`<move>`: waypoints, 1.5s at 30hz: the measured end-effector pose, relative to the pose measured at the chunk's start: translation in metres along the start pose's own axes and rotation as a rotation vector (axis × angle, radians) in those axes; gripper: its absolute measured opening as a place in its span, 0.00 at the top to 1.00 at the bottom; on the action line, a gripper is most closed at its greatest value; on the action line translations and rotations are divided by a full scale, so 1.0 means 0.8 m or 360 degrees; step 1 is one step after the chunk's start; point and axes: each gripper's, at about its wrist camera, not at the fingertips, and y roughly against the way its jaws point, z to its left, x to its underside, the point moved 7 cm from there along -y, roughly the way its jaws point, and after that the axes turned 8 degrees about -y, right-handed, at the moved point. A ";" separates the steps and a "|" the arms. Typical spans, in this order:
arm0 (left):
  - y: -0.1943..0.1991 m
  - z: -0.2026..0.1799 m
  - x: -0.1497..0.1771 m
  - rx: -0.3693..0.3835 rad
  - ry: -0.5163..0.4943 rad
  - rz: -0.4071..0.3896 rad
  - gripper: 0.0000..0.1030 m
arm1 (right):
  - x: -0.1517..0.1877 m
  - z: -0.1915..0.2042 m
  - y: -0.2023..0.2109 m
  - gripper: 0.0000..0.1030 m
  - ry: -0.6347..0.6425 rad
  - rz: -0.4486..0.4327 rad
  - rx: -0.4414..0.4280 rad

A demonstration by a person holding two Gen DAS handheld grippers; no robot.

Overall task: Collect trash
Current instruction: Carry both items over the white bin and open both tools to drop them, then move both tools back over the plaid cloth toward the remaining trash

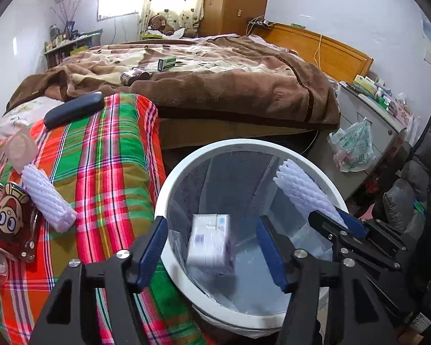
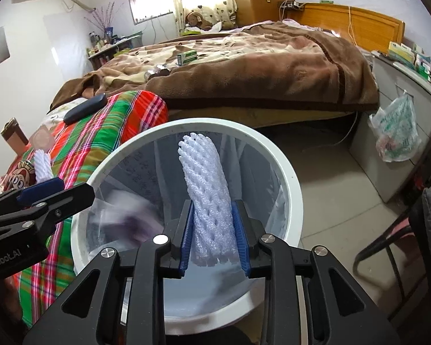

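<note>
A white bin [image 1: 252,145] lined with a clear bag stands beside the bed; it also shows in the right wrist view [image 2: 290,172]. My left gripper [image 1: 212,254] is open above it, and a white tissue pack [image 1: 209,243], blurred, is between its fingers inside the bin. My right gripper [image 2: 214,235] is shut on a white foam net sleeve [image 2: 207,189], held over the bin; this sleeve shows in the left wrist view [image 1: 304,191]. A second foam sleeve [image 1: 47,198] lies on the plaid cloth [image 1: 106,172].
On the plaid cloth lie a dark case [image 1: 73,109], a cartoon snack wrapper [image 1: 7,218] and a clear pink packet [image 1: 20,148]. A green box [image 1: 166,63] and a small jar [image 1: 130,76] sit on the brown blanket. A plastic bag [image 1: 352,146] hangs on a cabinet at right.
</note>
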 end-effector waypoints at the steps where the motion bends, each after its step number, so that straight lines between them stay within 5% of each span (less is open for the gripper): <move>1: -0.001 0.002 0.001 0.0004 0.0008 0.0004 0.37 | 0.001 -0.001 0.000 0.63 -0.0003 0.0004 -0.0003; 3: 0.000 0.004 0.003 0.0008 0.0016 0.0010 0.36 | 0.002 -0.002 0.003 0.45 -0.0011 0.0005 -0.0001; 4: 0.002 0.003 0.003 0.0015 0.0016 0.0006 0.35 | 0.000 0.000 0.001 0.44 -0.0015 0.0001 -0.0004; 17: 0.047 0.032 0.018 -0.0048 0.0098 -0.0074 0.35 | -0.009 0.014 0.025 0.44 -0.0027 -0.0094 -0.0056; 24: 0.091 0.084 0.042 -0.0151 0.0233 -0.0131 0.35 | -0.009 0.056 0.041 0.44 0.0053 -0.0165 -0.0173; 45: 0.192 0.281 0.149 -0.0565 0.0672 -0.0151 0.31 | 0.020 0.208 0.016 0.44 0.0382 -0.0083 -0.0463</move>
